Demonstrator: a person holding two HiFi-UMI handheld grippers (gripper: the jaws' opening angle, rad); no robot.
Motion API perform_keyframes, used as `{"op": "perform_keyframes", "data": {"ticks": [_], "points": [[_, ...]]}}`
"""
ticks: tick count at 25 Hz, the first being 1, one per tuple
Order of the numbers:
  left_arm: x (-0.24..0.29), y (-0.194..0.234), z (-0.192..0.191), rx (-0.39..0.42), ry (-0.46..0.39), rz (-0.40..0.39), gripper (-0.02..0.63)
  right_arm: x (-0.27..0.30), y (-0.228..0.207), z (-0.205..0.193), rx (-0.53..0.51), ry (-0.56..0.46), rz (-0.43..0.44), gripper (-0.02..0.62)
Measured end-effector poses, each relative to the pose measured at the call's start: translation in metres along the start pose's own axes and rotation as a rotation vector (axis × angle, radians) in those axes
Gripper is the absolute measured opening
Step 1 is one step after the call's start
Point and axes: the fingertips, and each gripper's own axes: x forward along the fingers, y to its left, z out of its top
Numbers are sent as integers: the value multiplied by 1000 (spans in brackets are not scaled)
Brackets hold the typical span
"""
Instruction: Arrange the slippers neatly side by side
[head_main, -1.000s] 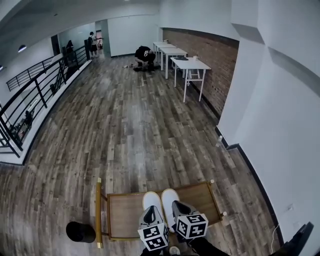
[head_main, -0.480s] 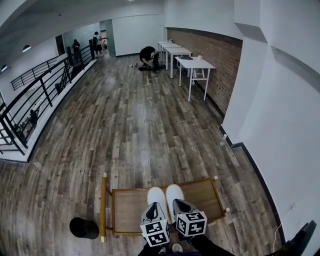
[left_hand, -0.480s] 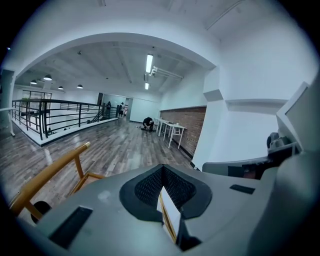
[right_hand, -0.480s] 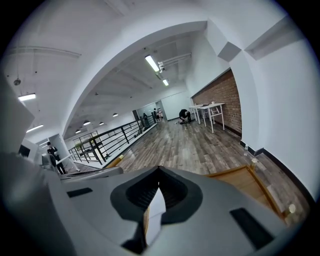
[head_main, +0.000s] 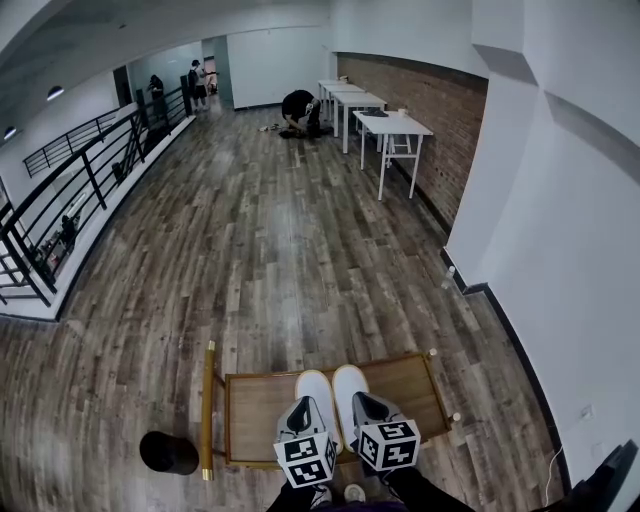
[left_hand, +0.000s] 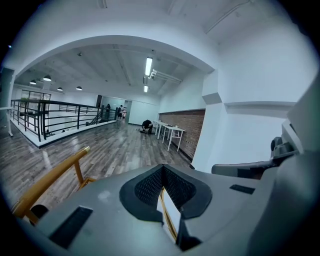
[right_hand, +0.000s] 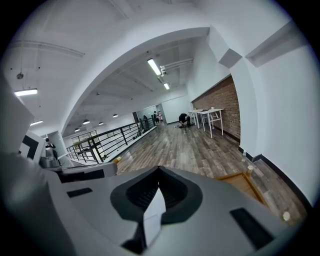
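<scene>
Two white slippers lie side by side, touching, on a flat brown wooden cart (head_main: 258, 418). The left slipper (head_main: 312, 386) and the right slipper (head_main: 349, 379) are smooth, with round toes that point away from the person. The cart has a thin frame and a shiny gold bar (head_main: 208, 408) along its left side. A round black thing (head_main: 164, 452) sits on the floor just beside that bar.

The left gripper (head_main: 303, 408) hangs over the heel of the left slipper. In the left gripper view its grey jaws with bumpy black pads (left_hand: 150, 186) are pressed together at the tips, and a bit of white and gold shows through the slit below. The right gripper (head_main: 361, 402) hangs over the heel of the right slipper. Its jaws are pressed together too, with white showing in the slit.

The floor (head_main: 280, 250) is made of long grey-brown wood planks.
</scene>
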Motion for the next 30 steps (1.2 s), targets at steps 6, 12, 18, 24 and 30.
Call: {"op": "perform_keyframes", "data": {"ticks": [6,12,18,24,30], "points": [[-2,-1,-5,-7,11,-5,2,-2,0,-1,2,2,3,-2],[-3,-5,-8,-4,19,-11,2,-2,0,-2,-4,9,4,-2],[-4,-5,-13,-9,29,-10,2,-2,1,-3,-3,11,4,-2],[-6,-6,-12,-6,29,-17,2,-2,4,0,-2,0,9,-2],[-5,-8,-12,-7,32,-9,2,-3,3,-1,-6,6,17,-2]]}}
